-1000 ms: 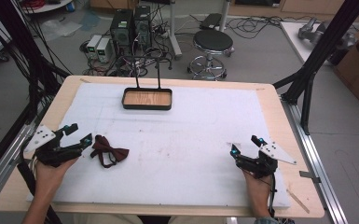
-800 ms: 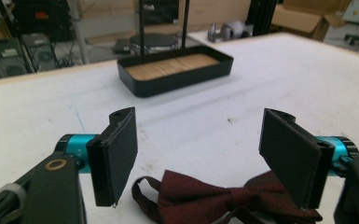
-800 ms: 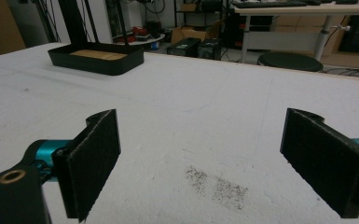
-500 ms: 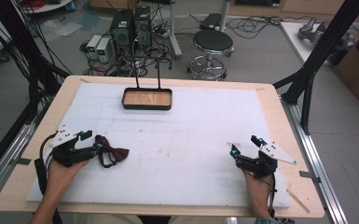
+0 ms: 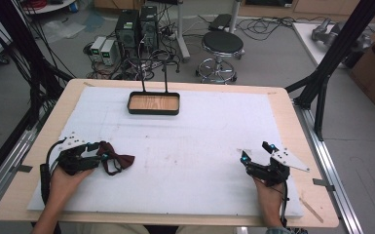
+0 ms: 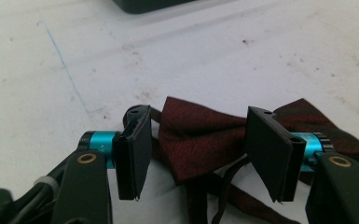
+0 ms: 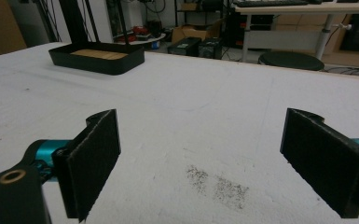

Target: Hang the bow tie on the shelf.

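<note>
Dark red bow tie (image 6: pixel 200 135) lies on the white table pad (image 5: pixel 199 161) near its left edge, between the left gripper (image 6: pixel 193 149) jaws, which have just been closing (pads not yet pressing it). Right gripper (image 5: pixel 255 152) rests wide open, well apart.
</note>
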The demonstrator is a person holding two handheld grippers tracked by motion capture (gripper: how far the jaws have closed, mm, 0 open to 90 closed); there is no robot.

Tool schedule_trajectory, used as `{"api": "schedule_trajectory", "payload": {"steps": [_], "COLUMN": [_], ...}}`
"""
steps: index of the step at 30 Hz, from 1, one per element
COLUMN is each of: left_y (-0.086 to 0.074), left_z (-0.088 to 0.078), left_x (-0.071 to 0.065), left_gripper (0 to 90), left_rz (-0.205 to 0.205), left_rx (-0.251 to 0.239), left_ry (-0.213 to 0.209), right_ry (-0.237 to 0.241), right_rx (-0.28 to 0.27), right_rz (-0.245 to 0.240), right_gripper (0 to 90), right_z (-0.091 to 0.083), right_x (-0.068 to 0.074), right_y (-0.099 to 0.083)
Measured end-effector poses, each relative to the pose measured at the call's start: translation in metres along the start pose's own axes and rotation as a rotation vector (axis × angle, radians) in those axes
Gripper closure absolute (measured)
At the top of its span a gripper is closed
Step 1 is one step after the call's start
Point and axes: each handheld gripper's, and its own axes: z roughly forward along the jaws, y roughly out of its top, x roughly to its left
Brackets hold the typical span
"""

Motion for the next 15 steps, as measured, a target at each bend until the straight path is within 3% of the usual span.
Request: {"api": "schedule_trajectory", "payload": {"steps": [3, 15], "left_y": [-0.0014, -0.0022], "left_z": [0.0018, 0.0052], "left_x": [0.002, 0.0015], "left_gripper": [42.5, 51.8], "left_rz": [-0.019, -0.009], "left_rx": [0.022, 0.09], "left_ry": [-0.013, -0.009], "right_ry": [0.002, -0.002], "right_rx": [0.0, 0.005], "right_rz": [0.0, 0.008], "right_gripper": [11.0, 11.0], "right_z": [0.0001, -0.0002], "right_x": [-0.0001, 0.0001], "right_y": [0.0, -0.0001]}}
